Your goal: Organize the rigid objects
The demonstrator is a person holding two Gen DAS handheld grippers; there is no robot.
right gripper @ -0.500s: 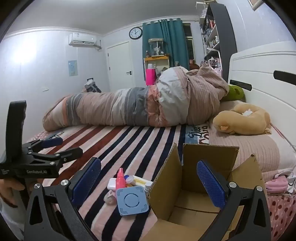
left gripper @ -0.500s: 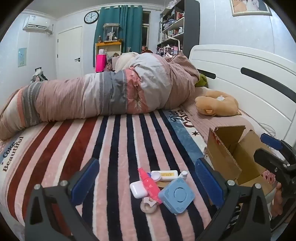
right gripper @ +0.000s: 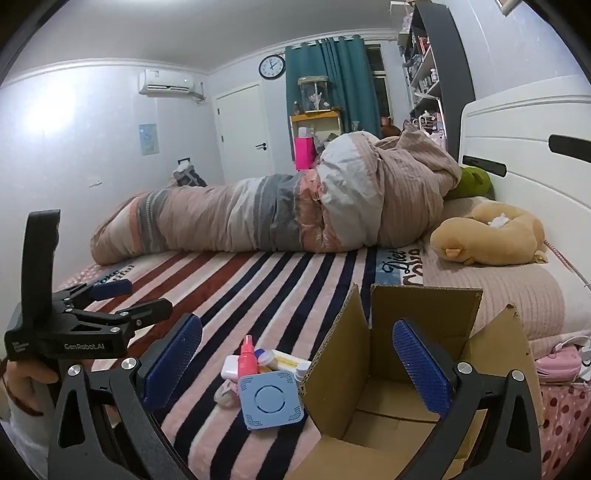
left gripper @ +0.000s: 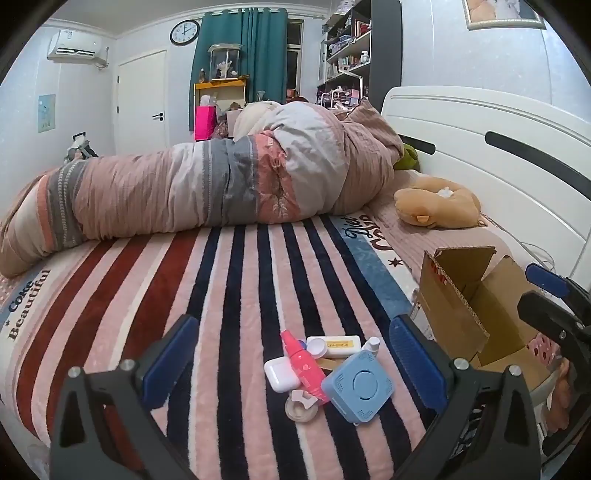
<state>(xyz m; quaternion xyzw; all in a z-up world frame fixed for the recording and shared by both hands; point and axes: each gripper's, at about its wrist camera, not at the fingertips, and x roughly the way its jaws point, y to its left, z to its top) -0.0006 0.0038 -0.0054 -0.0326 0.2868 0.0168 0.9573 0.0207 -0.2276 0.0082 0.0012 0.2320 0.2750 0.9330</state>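
A rolled duvet (left gripper: pixel 207 192) is lying across the far side of the striped blanket (left gripper: pixel 229 280). A tan plush toy (left gripper: pixel 437 203) is resting right of the duvet, beside the white headboard (left gripper: pixel 480 147). A wall clock (left gripper: pixel 184 32) is hanging above the duvet, left of teal curtains (left gripper: pixel 255 59).

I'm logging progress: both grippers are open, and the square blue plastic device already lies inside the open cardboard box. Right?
Not quite. The square blue plastic device still lies on the striped blanket, outside the open cardboard box, as the right wrist view shows. The left gripper and right gripper are open.
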